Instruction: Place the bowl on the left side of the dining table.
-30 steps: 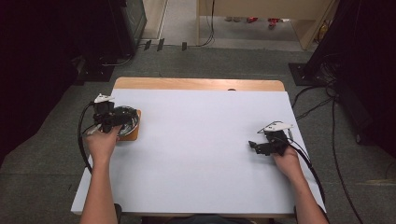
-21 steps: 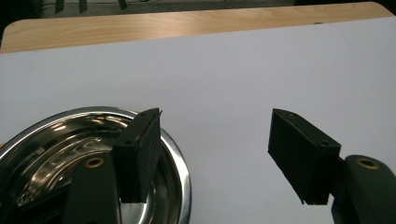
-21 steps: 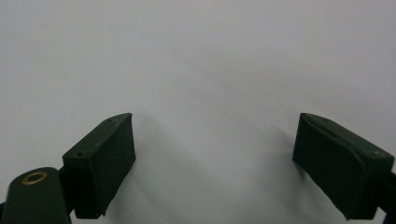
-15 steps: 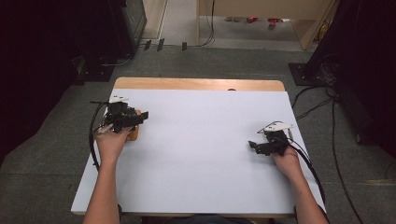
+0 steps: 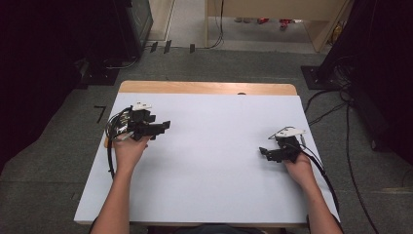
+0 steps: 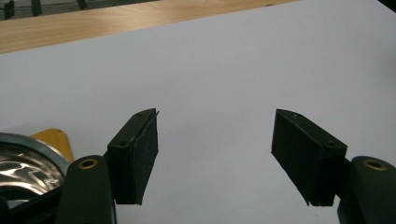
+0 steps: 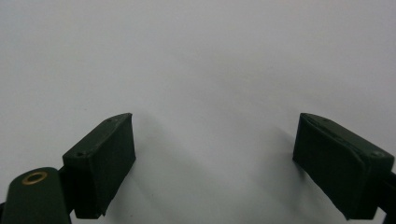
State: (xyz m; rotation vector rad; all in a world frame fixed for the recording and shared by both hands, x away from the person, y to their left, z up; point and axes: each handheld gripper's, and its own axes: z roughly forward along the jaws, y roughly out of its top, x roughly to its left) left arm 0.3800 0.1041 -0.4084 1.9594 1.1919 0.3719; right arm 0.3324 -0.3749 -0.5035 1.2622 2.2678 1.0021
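Note:
My left gripper (image 5: 164, 126) hangs over the left part of the white table (image 5: 219, 126) and points to the right. Its jaws (image 6: 215, 121) stand open over bare white surface, have just been opening, and hold nothing. Low at the left of the left gripper view, behind the left jaw, lies a shiny round metal thing (image 6: 21, 163) on a yellow-orange base (image 6: 55, 140). My right gripper (image 5: 264, 151) rests near the table's right side and points left. Its jaws (image 7: 215, 121) are open with only white surface between them.
A bare strip of wood (image 5: 204, 87) runs along the table's far edge. Black cables (image 5: 113, 146) trail from both grippers. Dark equipment (image 5: 131, 24) and more cables (image 5: 336, 102) stand on the grey floor around the table.
My left gripper has moved to the right, off the orange-based thing, which the hand now covers in the high view. The right gripper has stayed where it was.

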